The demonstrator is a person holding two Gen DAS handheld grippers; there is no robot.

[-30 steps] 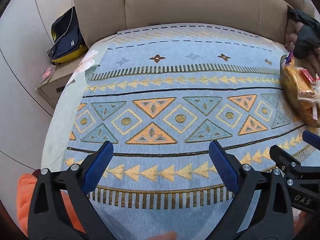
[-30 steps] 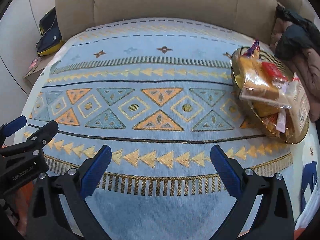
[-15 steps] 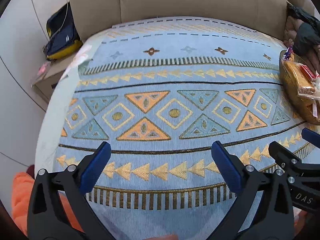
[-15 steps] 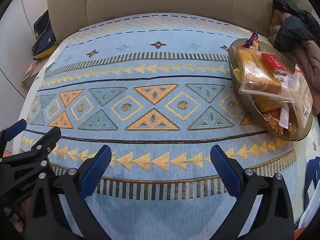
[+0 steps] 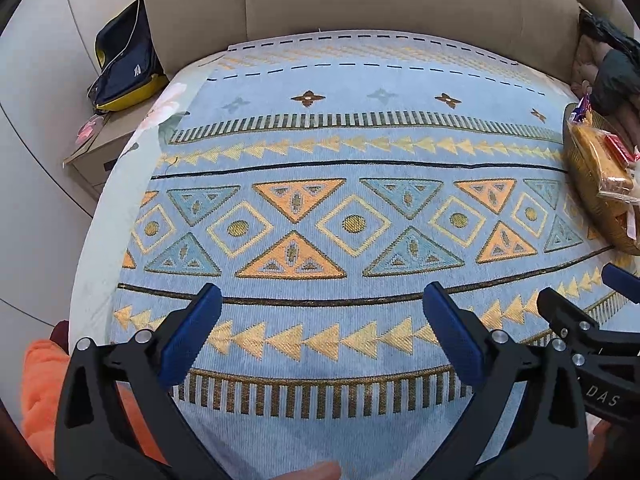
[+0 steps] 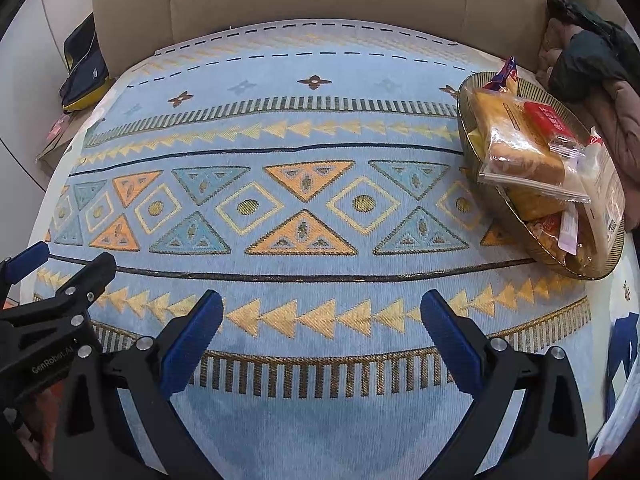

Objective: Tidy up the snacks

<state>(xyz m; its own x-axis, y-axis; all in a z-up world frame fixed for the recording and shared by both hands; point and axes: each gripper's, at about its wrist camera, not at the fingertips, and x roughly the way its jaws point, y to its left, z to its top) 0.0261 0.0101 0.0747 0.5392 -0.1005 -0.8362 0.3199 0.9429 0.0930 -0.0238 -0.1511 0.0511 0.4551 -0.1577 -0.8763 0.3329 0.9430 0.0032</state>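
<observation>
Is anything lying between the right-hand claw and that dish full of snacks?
Nothing visible: only bare blue patterned cloth lies between the open right gripper and the round golden-brown snack tray, far right.

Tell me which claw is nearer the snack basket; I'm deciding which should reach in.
Right. The right claw hangs open over the cloth with the snack basket ahead to its right. The left claw, also open, sits farther left, beyond the right one.

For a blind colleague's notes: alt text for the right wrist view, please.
A round tray piled with wrapped snacks sits far right on a blue patterned cloth. The open right gripper hovers empty nearby.
</observation>
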